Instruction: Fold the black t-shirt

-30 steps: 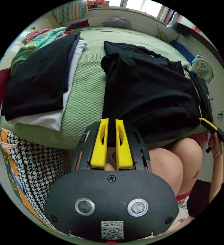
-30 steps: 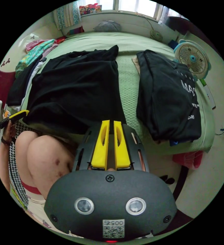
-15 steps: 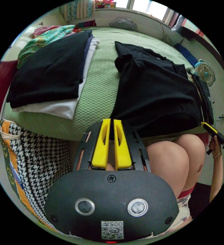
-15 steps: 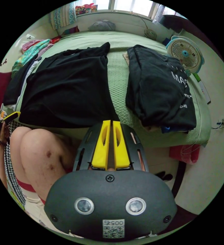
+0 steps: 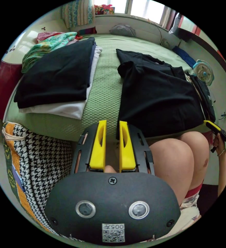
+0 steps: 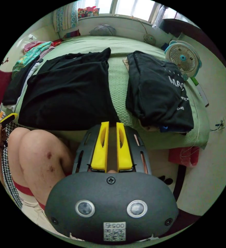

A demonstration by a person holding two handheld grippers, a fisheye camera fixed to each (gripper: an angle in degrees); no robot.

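Observation:
The black t-shirt (image 5: 156, 95) (image 6: 69, 90) lies spread flat on the green bed (image 5: 105, 85), sleeves folded in and hem at the near edge. My left gripper (image 5: 112, 122) is open just in front of the hem's left corner, with no cloth between its yellow jaws. My right gripper (image 6: 112, 123) sits at the hem's right corner, its jaws a narrow gap apart and no fabric seen deep between them. The right gripper (image 5: 215, 129) shows at the far right of the left gripper view. The left gripper (image 6: 7, 119) shows at the far left of the right gripper view.
A stack of folded clothes (image 5: 56, 77), black on top and white beneath, lies left of the shirt. A black printed garment (image 6: 159, 95) lies to its right, near a small fan (image 6: 182, 58). The person's knees (image 5: 175, 160) press against the bed edge. A houndstooth bag (image 5: 35, 165) stands lower left.
The left jaws have opened and let go of the hem's left corner. The right jaws have parted a little. The shirt stays flat on the bed.

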